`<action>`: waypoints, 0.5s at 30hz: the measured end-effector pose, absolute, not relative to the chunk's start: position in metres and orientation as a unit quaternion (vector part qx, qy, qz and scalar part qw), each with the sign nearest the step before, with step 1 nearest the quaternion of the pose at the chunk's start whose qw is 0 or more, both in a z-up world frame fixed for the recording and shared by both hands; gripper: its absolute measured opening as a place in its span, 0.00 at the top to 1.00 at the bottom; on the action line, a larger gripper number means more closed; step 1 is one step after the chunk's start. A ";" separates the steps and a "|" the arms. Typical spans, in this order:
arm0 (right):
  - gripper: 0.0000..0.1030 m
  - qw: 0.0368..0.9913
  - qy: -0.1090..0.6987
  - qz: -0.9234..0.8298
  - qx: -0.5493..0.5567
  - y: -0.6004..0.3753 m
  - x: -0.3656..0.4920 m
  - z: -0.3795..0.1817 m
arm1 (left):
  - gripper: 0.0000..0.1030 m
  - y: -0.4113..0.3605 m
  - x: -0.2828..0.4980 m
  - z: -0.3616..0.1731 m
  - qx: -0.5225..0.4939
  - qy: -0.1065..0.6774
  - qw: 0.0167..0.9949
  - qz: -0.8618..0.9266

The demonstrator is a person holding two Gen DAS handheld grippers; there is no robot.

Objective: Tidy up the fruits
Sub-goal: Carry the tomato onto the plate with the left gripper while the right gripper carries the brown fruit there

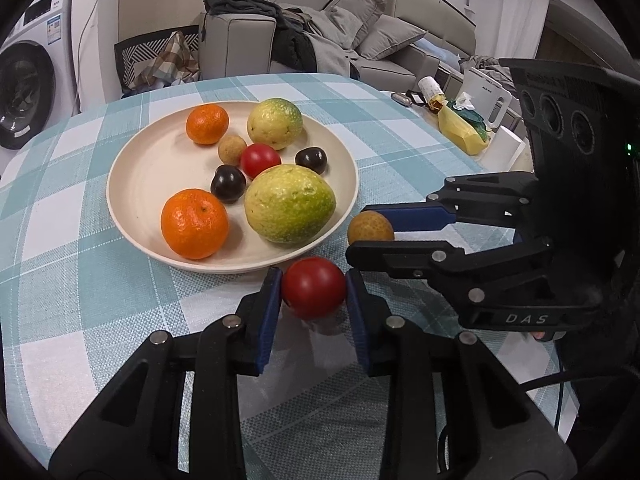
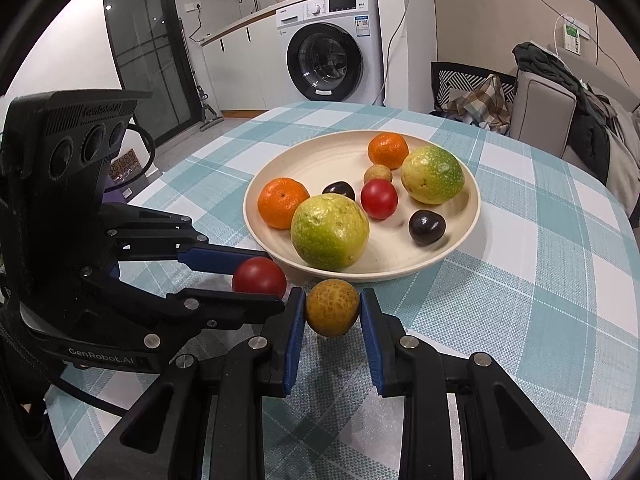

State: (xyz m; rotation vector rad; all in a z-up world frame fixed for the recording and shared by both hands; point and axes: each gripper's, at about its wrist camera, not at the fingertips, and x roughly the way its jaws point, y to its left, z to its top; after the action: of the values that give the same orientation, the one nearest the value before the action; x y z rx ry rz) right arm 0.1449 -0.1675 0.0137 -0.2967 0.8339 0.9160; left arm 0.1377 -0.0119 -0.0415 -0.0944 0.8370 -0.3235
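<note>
Surface (image 1: 80,280): round, under a teal-and-white check cloth, its far edge curving toward a sofa (image 1: 384,40) and a washer (image 2: 332,56). Bare cloth is lying open to the left of the plate and in front of both tools.

Plate (image 1: 132,160): cream, shallow, sitting mid-surface. It is carrying two oranges (image 1: 195,224), two green-yellow fruits (image 1: 290,203), two dark plums (image 1: 228,183), one tomato and one small tan fruit. Its near rim is lying just beyond both tools.

Left tool (image 1: 314,290): jaws nearly closed, blue pads pressing each side of a red tomato (image 1: 314,287), gripping it just in front of the plate's near rim. Whether the tomato is touching the cloth cannot be told.

Right tool (image 2: 332,308): jaws nearly closed, gripping a speckled tan fruit (image 2: 332,307) between its pads, beside the rim and just right of the tomato. The two tools are sitting close together, tips nearly meeting.

Clutter (image 1: 460,120): yellow bag and white boxes crowding the surface's right edge.
</note>
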 end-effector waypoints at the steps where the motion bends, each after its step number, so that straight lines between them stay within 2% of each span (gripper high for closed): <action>1: 0.72 0.804 0.388 0.428 -0.137 -0.167 0.145 0.015 | 0.72 -0.012 0.137 -0.041 -0.046 0.403 0.901 -0.157; 15: 0.72 0.827 0.348 0.431 -0.096 -0.176 0.143 0.031 | 0.72 0.005 0.117 -0.015 -0.072 0.346 0.922 -0.158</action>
State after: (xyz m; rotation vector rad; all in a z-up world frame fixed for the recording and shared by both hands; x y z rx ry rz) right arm 0.1432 -0.1760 0.0312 -0.2037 0.7400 0.9165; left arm 0.1170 0.0046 -0.0150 -0.1469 0.7108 -0.3246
